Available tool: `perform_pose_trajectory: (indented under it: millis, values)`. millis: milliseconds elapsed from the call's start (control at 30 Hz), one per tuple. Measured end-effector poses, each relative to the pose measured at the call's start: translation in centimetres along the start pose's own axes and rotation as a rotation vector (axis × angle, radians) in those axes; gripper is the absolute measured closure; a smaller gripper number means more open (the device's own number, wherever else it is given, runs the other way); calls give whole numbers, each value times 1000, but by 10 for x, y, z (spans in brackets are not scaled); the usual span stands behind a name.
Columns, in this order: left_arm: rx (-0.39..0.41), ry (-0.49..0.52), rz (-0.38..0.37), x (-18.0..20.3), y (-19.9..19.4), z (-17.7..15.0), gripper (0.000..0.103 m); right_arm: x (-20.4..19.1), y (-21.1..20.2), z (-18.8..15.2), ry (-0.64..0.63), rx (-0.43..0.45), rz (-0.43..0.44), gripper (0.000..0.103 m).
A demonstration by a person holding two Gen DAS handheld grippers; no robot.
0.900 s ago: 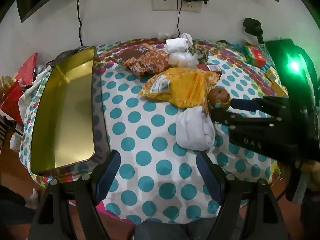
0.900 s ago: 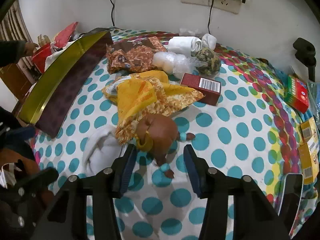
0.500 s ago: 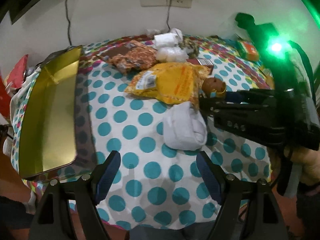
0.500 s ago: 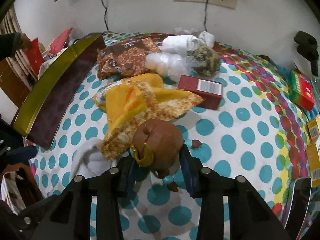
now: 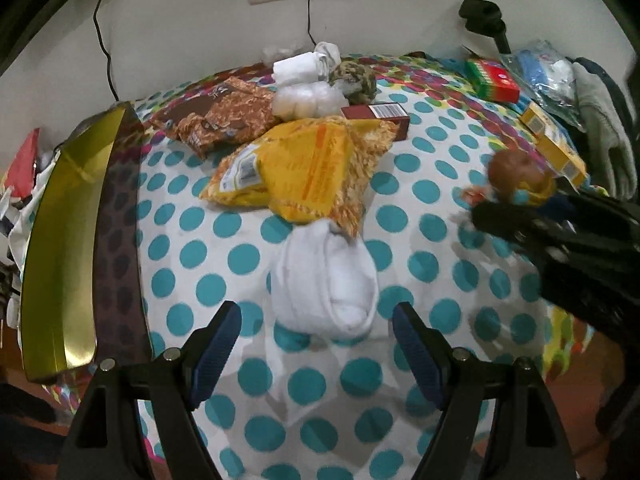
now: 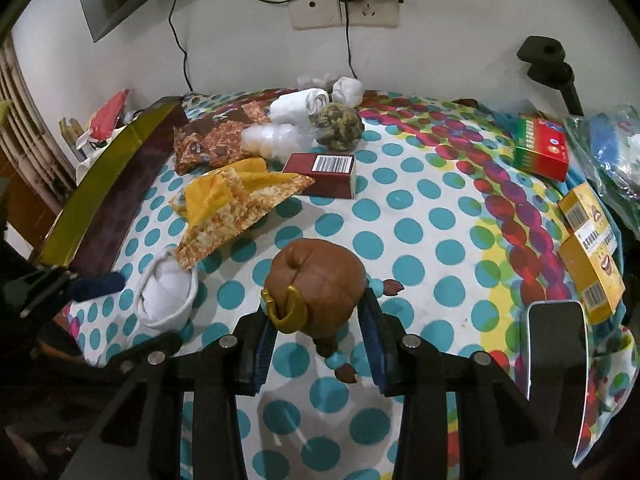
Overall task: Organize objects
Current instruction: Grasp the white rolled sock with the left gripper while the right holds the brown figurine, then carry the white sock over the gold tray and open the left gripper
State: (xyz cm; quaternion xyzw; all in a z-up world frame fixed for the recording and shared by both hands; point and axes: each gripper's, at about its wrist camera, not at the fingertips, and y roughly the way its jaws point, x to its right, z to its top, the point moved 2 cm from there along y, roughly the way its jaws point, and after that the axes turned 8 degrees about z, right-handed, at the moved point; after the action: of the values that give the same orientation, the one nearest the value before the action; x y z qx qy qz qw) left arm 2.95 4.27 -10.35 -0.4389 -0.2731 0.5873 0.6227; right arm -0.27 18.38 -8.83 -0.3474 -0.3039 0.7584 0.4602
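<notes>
My right gripper (image 6: 318,336) is shut on a small brown-haired doll figure (image 6: 318,280) and holds it above the polka-dot tablecloth; it also shows at the right of the left wrist view (image 5: 514,174). My left gripper (image 5: 316,340) is open, its fingers on either side of a rolled white sock (image 5: 326,280) lying on the cloth, not touching it. The sock also shows in the right wrist view (image 6: 166,294). A gold tin box (image 5: 60,240) stands open along the table's left edge.
A yellow snack bag (image 5: 304,164), a brown snack bag (image 5: 220,116), a dark red box (image 6: 322,174), white rolls (image 6: 298,106) and a woven ball (image 6: 338,126) crowd the back. A red-green box (image 6: 542,148), yellow boxes (image 6: 590,256) and a phone (image 6: 554,344) lie right.
My right gripper has closed on the doll, lifted it and carried it right, away from the yellow bag. My left gripper has moved forward over the white sock.
</notes>
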Motion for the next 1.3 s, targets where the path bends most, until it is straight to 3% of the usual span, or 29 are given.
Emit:
perform_pose_trajectory:
  millis: [167, 267, 300, 333, 367, 600, 833, 1100, 1300]
  values:
    - [16, 10, 31, -3, 9, 8, 23, 1, -5, -2, 74, 10, 84, 66]
    - [10, 14, 46, -5, 14, 11, 25, -4, -4, -1, 53, 13, 60, 66]
    - [6, 9, 40, -6, 15, 11, 31, -5, -5, -1, 46, 14, 57, 66]
    - [-5, 6, 9, -6, 16, 10, 58, -7, -4, -1, 40, 12, 56, 66]
    - [-19, -3, -18, -6, 18, 9, 58, -8, -4, -2, 38, 9, 57, 66]
    - [-16, 0, -23, -7, 6, 5, 58, -11, -11, -7, 27, 5, 42, 66]
    - [51, -13, -6, -26, -34, 10, 58, -13, -22, -9, 18, 13, 32, 66]
    - [168, -110, 105, -105, -87, 43, 58, -13, -33, -6, 42, 50, 29, 66]
    - [174, -249, 199, -195, -86, 77, 58, -14, -33, -7, 48, 48, 28, 66]
